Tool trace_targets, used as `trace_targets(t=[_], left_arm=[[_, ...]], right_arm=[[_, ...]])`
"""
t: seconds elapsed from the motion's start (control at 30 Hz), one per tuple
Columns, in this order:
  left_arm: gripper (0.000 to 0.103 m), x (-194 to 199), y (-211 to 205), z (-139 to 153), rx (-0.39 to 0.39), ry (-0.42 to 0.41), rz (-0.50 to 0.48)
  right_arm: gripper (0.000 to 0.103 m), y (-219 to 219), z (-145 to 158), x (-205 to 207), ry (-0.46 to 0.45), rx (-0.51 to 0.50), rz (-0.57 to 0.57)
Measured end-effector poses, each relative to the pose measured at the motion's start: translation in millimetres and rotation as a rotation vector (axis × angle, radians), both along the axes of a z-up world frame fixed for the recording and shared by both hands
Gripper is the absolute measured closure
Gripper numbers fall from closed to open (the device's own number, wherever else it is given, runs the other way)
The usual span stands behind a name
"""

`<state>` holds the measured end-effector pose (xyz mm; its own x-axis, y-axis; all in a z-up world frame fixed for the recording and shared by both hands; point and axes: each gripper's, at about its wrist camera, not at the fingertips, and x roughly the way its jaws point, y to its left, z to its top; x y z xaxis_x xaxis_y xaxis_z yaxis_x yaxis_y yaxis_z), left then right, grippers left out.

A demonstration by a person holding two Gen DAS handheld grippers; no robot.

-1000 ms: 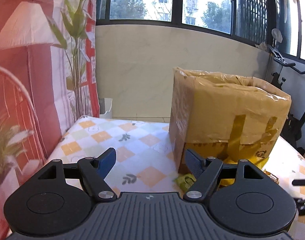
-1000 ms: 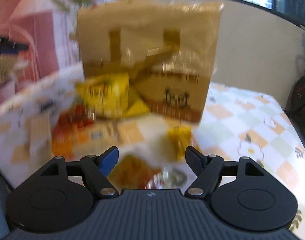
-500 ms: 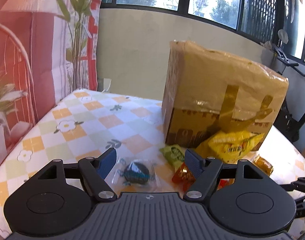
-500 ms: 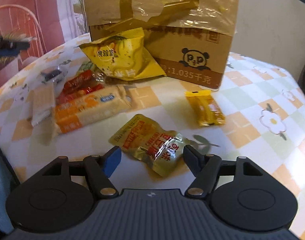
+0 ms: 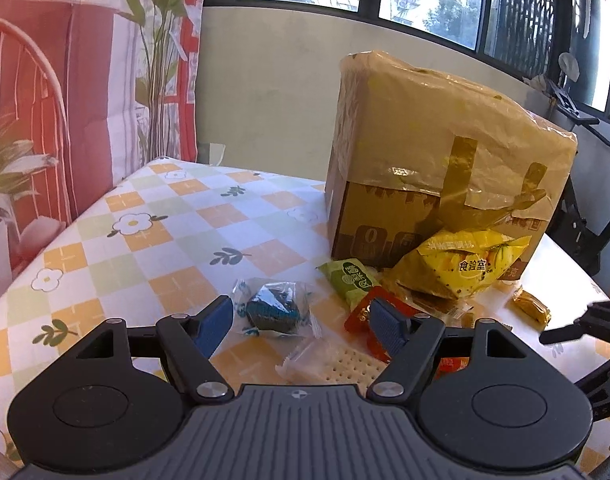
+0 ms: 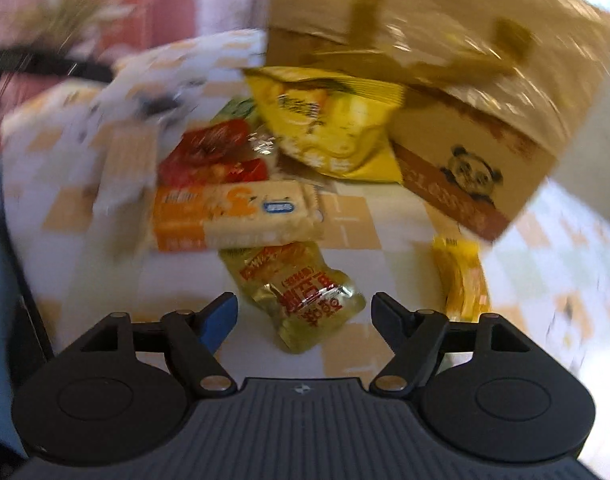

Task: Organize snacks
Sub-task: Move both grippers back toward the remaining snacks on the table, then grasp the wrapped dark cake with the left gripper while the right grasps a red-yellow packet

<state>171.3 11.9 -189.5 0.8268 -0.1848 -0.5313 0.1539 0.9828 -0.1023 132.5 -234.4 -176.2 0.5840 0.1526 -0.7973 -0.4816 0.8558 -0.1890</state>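
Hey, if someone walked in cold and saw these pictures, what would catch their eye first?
Probably the big taped cardboard box standing on the checkered tablecloth, with a bright yellow chip bag leaning against its front. Loose snacks lie scattered before it, including a dark cookie in clear wrap ahead of the open left gripper.

We see the right wrist view smeared; at ten o'clock the clear-wrapped dark snack (image 6: 155,106) blurs past reading.

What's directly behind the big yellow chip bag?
The taped cardboard box stands right behind the yellow chip bag, which leans against its front. The box's lower front is covered there; its contents cannot be seen.
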Motion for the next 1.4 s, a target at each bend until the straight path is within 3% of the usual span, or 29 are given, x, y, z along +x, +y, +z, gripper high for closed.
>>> trace_targets(t=[0.13, 0.27, 0.37, 0.57, 0.73, 0.8, 0.9, 0.97, 1.2, 1.4], left_arm=[[0.026, -0.7, -2.5, -2.9, 0.004, 0.003, -0.013], [0.026, -0.8, -2.1, -4.4, 0.006, 0.005, -0.017], [0.026, -1.2, -2.3, -5.4, 0.003, 0.008, -0.017], [0.026, -2.2, -4.4, -7.6, -0.003, 0.017, -0.027], [0.026, -3.5, -4.9, -7.6, -0.002, 0.015, -0.033], [0.026, -3.6, -4.8, -7.8, -0.002, 0.015, -0.033], [0.026, -3.2, -4.8, -8.6, -0.003, 0.016, -0.031], [0.026, -2.4, -4.4, -9.9, -0.004, 0.021, -0.030], [0.026, -2.9, -8.7, -13.1, 0.007, 0.026, -0.042], [0.026, -2.0, -8.9, -15.5, 0.009, 0.039, -0.034]], right_arm=[[0.027, -1.9, -4.3, 12.5, -0.008, 0.021, 0.075], [0.029, -11.4, -10.6, 32.0, 0.060, 0.159, 0.032], [0.036, -15.7, -12.1, 30.0, 0.033, 0.197, -0.022], [0.042, -23.6, -10.9, 17.7, -0.004, 0.253, -0.258], [0.043, -26.4, -1.0, 12.0, 0.027, 0.313, -0.485], [0.042, -21.7, 1.0, 10.7, 0.043, 0.299, -0.448], [0.036, -8.4, -2.8, 1.5, 0.023, 0.173, -0.283], [0.037, -4.6, -5.1, -5.5, -0.001, 0.145, -0.203], [0.037, -13.5, -10.0, 3.5, -0.023, 0.180, -0.178], [0.056, -23.7, -7.9, -2.9, -0.053, 0.218, -0.179]])
